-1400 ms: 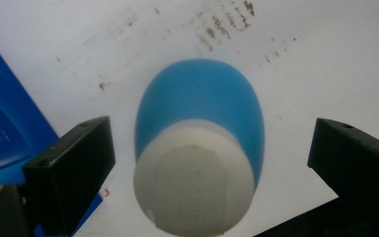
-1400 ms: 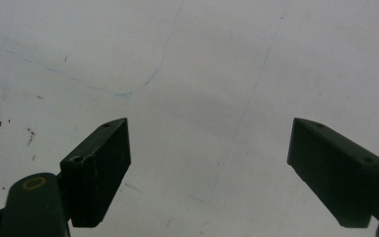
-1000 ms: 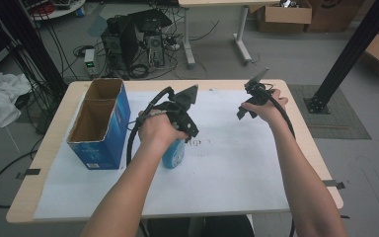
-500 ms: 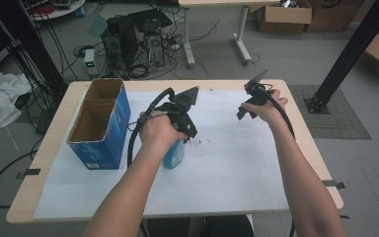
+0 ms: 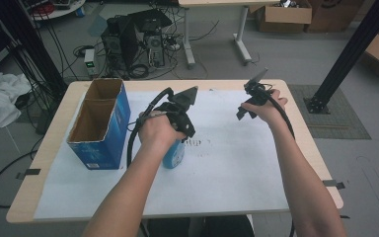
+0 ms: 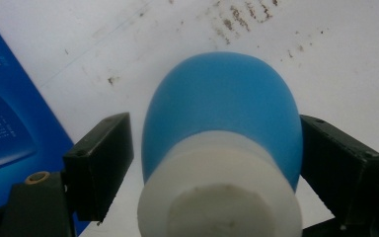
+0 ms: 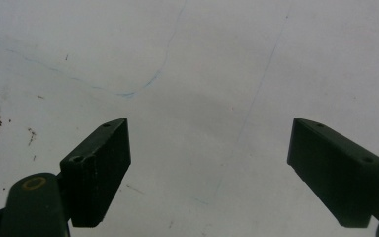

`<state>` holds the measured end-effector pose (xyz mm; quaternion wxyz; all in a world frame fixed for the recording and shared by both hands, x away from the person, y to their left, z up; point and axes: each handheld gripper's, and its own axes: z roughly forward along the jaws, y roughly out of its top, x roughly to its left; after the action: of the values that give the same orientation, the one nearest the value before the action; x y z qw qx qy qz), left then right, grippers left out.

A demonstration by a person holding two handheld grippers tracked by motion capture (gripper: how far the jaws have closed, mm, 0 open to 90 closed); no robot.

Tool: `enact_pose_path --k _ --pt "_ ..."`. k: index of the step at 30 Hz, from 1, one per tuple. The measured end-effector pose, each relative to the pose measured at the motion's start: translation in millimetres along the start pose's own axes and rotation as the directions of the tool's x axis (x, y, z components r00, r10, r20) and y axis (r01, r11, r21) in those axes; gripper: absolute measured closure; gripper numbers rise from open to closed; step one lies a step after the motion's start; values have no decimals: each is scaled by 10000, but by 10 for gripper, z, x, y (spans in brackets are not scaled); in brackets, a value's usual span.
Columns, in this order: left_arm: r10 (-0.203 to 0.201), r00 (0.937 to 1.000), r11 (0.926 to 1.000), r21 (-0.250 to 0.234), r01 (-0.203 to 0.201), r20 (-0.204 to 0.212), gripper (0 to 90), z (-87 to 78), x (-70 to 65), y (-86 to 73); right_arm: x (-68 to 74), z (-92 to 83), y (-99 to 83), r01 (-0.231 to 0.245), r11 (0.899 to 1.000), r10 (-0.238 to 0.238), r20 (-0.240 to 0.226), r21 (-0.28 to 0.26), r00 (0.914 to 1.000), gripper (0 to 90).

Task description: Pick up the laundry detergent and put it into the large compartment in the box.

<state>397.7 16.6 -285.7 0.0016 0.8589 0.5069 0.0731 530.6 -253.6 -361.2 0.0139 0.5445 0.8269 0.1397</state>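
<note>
In the high view the left hand (image 5: 158, 131) and left gripper (image 5: 180, 129) hide most of the blue bottle (image 5: 173, 155); its base is cut off in the left gripper view.

Evenly but dimly lit from overhead, with a cool grey cast. Soft, faint shadows under the forearms on the white paper-covered surface (image 5: 237, 168). Slightly grainy from above; blurred up close (worst on the blue rubber bulb with white neck (image 6: 222, 108)). No glare.

Tall blue box (image 5: 100, 129) blocking the table's (image 5: 296, 106) left edge; blue bottle (image 5: 174, 155) standing just right of it. Open white sheet toward right and near edges.
</note>
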Motion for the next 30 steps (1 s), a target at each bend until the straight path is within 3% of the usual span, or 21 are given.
enact_pose_path --k 23,30 --pt "-119 9998 9999 8 119 141 307 1 26 12 -5 -7 -3 -21 10000 21 -1 -44 10000 169" --pt "-104 9992 9999 34 103 396 363 -6 38 14 -3 -8 -2 11 10000 -11 -26 -26 10000 169"
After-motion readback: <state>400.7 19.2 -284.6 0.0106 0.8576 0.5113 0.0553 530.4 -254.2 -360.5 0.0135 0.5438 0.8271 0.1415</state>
